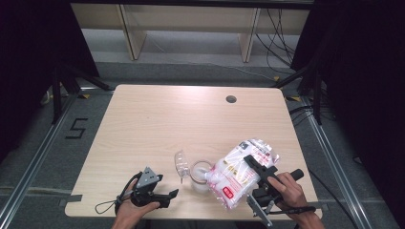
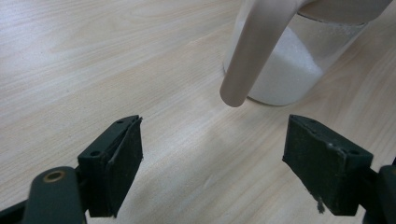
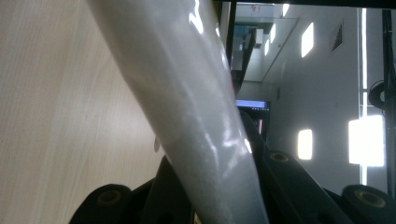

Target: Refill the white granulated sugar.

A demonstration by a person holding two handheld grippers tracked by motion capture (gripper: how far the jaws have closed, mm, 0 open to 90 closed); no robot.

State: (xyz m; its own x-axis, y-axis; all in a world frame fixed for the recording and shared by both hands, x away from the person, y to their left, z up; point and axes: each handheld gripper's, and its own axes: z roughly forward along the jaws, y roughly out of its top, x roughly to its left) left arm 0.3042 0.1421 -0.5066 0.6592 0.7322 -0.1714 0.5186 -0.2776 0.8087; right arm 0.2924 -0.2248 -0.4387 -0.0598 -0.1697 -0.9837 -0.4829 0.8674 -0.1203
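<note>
Sugar bag (image 1: 239,174) pinched by right tool (image 1: 260,172) over jar (image 1: 200,175) – left tool (image 1: 168,196) spread – pale wood table (image 1: 157,119), dark room

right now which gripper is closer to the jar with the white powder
Right. The right gripper is shut on the bag, which leans over the jar. The left gripper sits open on the jar's near left, apart from it.

A white bag (image 1: 239,172) is gripped by the right tongs (image 1: 257,168) and tilted over a jar (image 1: 200,175) on the tabletop (image 1: 157,124); the left tongs (image 1: 168,196) are held nearby.
</note>
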